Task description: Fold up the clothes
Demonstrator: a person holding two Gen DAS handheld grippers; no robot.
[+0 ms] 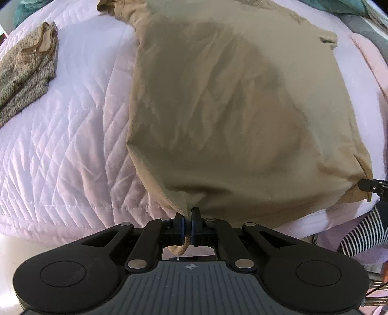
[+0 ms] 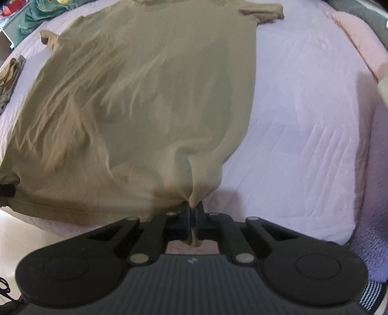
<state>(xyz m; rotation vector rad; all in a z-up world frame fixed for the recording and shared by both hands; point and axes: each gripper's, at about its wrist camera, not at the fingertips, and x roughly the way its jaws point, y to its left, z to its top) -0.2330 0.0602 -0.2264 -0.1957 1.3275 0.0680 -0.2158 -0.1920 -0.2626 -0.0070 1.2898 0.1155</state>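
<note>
A tan T-shirt (image 1: pixel 230 109) lies spread flat on a pale pink quilted bed (image 1: pixel 72 145), its sleeves at the far end. My left gripper (image 1: pixel 189 215) is shut on the shirt's near left hem corner, with a fold of cloth pinched between the pads and hanging out behind them. My right gripper (image 2: pixel 192 209) is shut on the near right hem corner of the same T-shirt (image 2: pixel 145 97), and the fabric bunches up into its pads. Each gripper's tip shows at the edge of the other view: the right gripper (image 1: pixel 373 185) and the left gripper (image 2: pixel 6 191).
A speckled brown knit garment (image 1: pixel 24 75) lies on the bed at the far left. Green cloth (image 2: pixel 41 14) is piled beyond the bed's far left corner. A striped black-and-white fabric (image 1: pixel 361 235) sits at the near right. Bare quilt (image 2: pixel 303 121) stretches right of the shirt.
</note>
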